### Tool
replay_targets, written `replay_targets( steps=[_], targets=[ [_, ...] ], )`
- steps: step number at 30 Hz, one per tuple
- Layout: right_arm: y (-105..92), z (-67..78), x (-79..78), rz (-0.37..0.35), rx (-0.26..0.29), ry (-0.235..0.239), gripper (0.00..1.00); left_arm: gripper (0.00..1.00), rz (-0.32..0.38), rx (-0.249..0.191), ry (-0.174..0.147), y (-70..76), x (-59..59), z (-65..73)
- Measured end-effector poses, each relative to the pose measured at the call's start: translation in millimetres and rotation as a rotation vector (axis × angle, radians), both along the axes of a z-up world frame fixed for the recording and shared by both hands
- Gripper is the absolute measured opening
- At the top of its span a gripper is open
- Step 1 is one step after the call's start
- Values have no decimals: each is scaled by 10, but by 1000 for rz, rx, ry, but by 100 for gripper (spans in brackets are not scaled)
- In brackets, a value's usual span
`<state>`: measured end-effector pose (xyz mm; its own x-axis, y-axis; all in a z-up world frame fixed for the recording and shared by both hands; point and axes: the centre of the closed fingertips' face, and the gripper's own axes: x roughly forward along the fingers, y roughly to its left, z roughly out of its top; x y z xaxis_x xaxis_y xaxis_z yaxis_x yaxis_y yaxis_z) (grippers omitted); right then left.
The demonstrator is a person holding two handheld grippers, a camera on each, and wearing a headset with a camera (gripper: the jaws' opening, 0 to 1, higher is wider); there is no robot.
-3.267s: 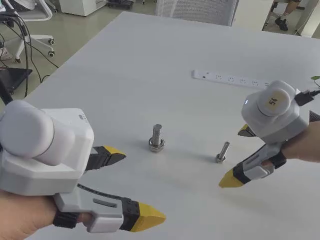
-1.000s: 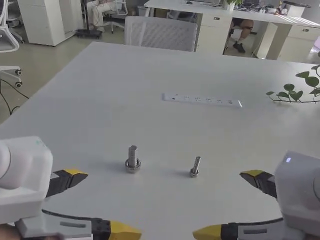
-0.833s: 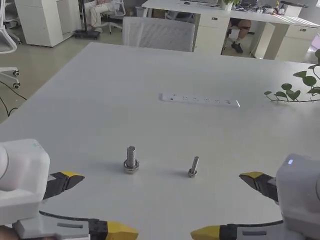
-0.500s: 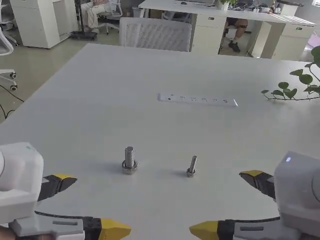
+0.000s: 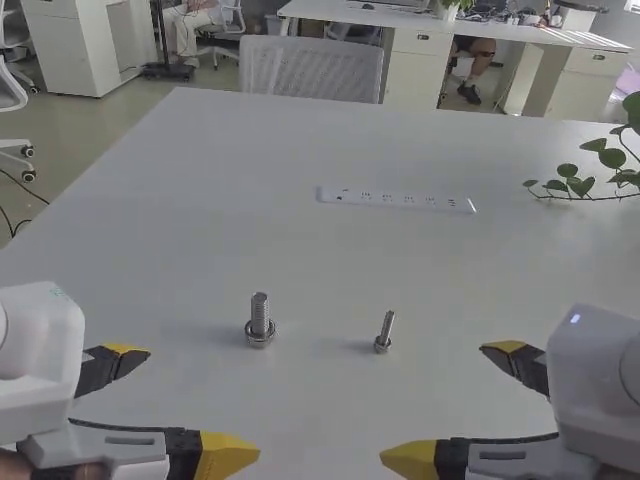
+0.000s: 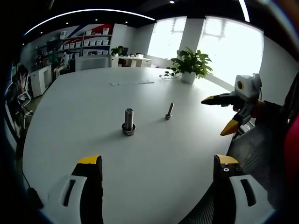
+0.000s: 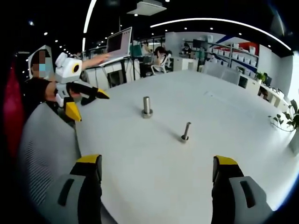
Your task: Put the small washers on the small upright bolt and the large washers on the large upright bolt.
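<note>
**Bolts and washers on desk**

Grippers, 2: left gripper [image 5: 180, 405] and right gripper [image 5: 450, 404], jaws spread, empty, at the desk's [image 5: 300, 140] near edge.
Bolts, 2: large bolt [image 5: 260, 318], small bolt [image 5: 386, 328], upright, apart, just beyond.
Washers [image 5: 260, 339] ring each foot, count unreadable; likely light, stiff, slick, so pinch the rim.
Strip [image 5: 395, 199], 1, farther back.

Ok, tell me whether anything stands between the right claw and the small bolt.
Nothing visible does. The right claw is open, and bare table runs from it to the small bolt; the large bolt stands to one side.
</note>
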<state>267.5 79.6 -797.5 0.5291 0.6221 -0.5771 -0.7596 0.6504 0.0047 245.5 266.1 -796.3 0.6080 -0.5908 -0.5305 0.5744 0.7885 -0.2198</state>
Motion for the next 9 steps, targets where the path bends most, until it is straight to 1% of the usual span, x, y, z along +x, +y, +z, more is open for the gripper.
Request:
replay_targets(
  steps=[9],
  targets=[
    [-3, -3, 1, 1, -4, -2, 99, 100, -5, -2, 1, -12, -3, -1]
  ],
)
